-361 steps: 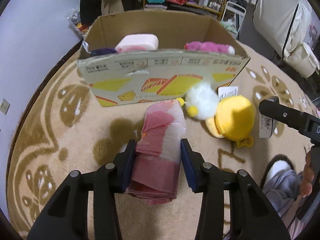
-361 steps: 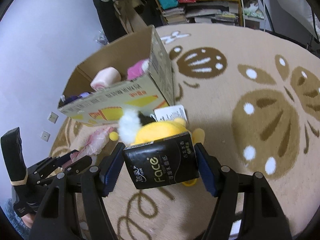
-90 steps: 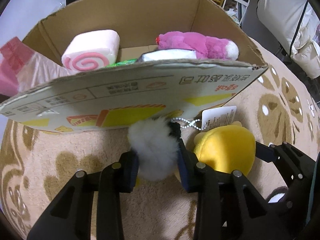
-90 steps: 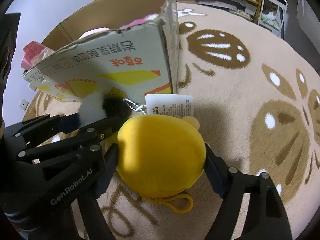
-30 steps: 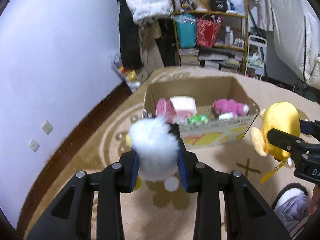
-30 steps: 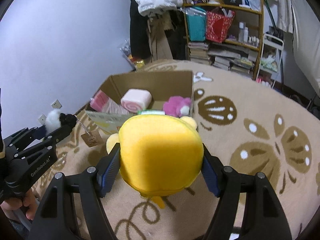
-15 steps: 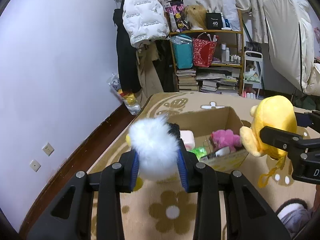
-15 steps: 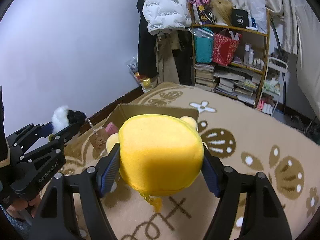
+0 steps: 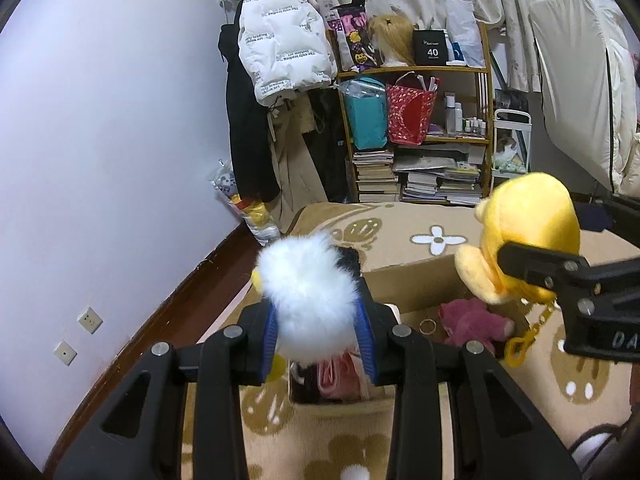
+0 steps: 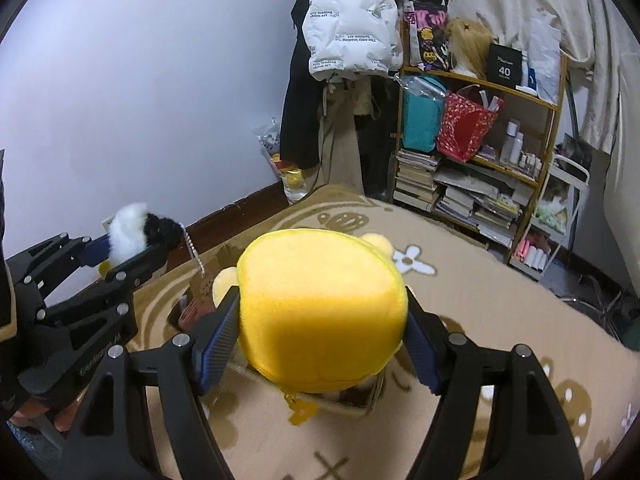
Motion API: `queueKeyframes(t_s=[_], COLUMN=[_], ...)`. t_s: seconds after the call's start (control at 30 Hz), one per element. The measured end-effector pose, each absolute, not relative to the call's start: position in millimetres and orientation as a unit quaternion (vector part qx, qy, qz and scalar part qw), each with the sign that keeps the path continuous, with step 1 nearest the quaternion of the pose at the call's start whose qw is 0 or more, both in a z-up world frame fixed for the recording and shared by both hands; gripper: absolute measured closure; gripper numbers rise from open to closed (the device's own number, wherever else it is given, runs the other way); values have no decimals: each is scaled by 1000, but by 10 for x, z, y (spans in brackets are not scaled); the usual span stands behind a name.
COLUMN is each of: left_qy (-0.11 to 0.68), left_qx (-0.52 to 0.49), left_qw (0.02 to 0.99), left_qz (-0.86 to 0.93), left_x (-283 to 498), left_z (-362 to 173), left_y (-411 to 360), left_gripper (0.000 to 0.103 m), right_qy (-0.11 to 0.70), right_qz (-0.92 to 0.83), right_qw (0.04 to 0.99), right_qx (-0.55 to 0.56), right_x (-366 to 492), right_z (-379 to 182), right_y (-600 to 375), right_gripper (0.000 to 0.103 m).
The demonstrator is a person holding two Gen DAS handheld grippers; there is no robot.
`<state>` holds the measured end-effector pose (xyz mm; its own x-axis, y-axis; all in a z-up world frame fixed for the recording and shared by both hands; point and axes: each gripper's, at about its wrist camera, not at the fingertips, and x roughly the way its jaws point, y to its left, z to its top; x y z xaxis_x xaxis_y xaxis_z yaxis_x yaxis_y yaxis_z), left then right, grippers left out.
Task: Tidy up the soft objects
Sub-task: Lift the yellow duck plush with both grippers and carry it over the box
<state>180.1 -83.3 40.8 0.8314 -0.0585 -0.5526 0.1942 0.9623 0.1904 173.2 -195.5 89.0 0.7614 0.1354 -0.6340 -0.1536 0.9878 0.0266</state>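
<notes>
My left gripper [image 9: 318, 334] is shut on a fluffy white and black plush [image 9: 310, 300] and holds it high above the open cardboard box [image 9: 408, 278]. My right gripper [image 10: 316, 338] is shut on a yellow plush [image 10: 320, 312], also held above the box; it shows in the left wrist view [image 9: 528, 232] too. Inside the box lie a pink plush [image 9: 472, 322] and a pink plastic-wrapped roll [image 9: 338, 374]. In the right wrist view the left gripper's plush [image 10: 136, 234] with a bead chain and tag [image 10: 202, 290] hangs at the left.
The box stands on a beige patterned carpet [image 9: 400, 236]. Behind it a wooden shelf [image 9: 416, 136] holds bags, books and bottles. A white jacket [image 9: 280, 36] and dark coats hang by the purple wall [image 9: 100, 140]. A white rack [image 10: 560, 216] stands right of the shelf.
Both grippers have risen and moved forward over the box with their plush toys still held. The box now sits lower and closer beneath them.
</notes>
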Motion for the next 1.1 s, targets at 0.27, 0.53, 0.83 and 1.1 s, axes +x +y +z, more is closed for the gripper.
queueKeyframes(t_s=[0.27, 0.53, 0.83, 1.1], left_qy=[292, 307, 321, 330], left_qx=[112, 134, 147, 141], left_qw=[947, 939, 931, 930], left_qz=[-78, -75, -90, -82], left_x=[2016, 2136, 2117, 2138], left_z=[226, -21, -159, -190], left_y=[-857, -993, -1091, -1008], left_gripper=[70, 70, 68, 66], right_qy=[344, 375, 398, 394], right_qz=[85, 90, 87, 89], right_qw=[935, 923, 913, 914], right_qx=[-24, -6, 32, 39], right_x=[2111, 2192, 2166, 2141], right_z=[714, 306, -1, -7], right_y=[-1957, -2078, -2255, -2245], right_gripper=[24, 22, 21, 17])
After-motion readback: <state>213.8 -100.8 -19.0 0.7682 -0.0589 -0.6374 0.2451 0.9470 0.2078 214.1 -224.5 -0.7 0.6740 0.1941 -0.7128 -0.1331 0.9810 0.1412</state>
